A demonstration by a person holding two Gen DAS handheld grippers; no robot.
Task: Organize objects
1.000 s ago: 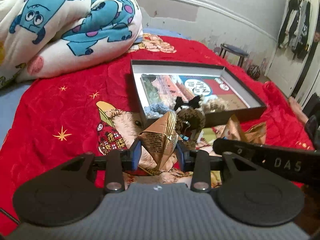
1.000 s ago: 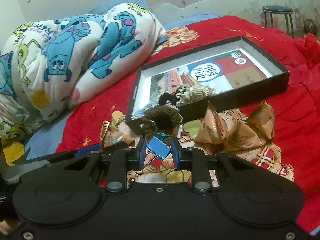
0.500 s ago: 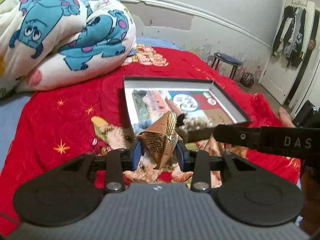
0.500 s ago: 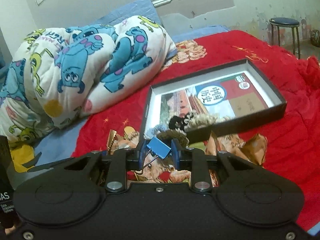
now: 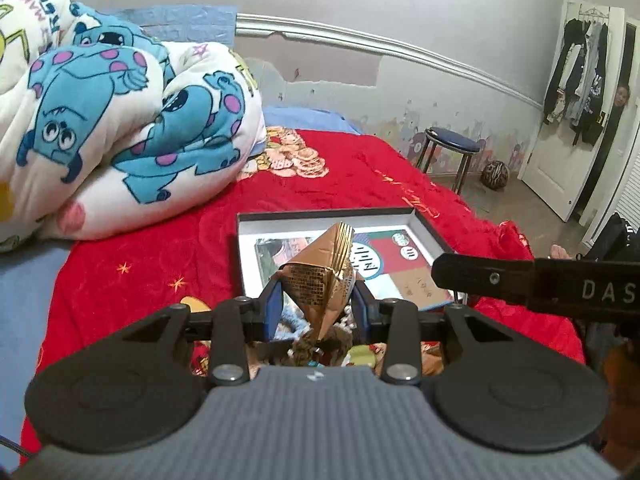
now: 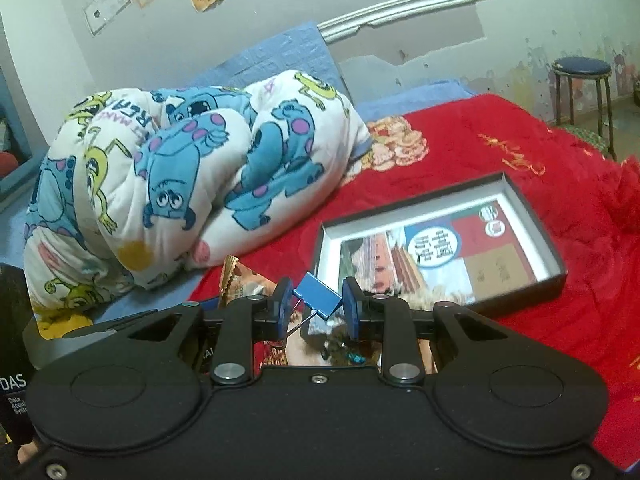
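My left gripper (image 5: 318, 304) is shut on a gold-brown snack packet (image 5: 324, 272) and holds it above the near edge of the shallow black box (image 5: 328, 213) with a printed picture inside. My right gripper (image 6: 318, 304) is shut on a blue binder clip (image 6: 319, 294), raised over the bed left of the same box (image 6: 532, 208). The packet (image 6: 240, 286) shows at the left of the right wrist view. Furry items (image 6: 432, 296) lie at the box's near end, mostly hidden by the grippers.
A folded monster-print quilt (image 5: 112, 128) lies on the red bedspread (image 5: 160, 256) at the left. The right gripper's body (image 5: 536, 284) crosses the left wrist view at the right. A stool (image 6: 582, 68) stands by the wall beyond the bed.
Both grippers have risen with their loads and tilted upward. The box and the items on the bed now sit lower and farther in both views.
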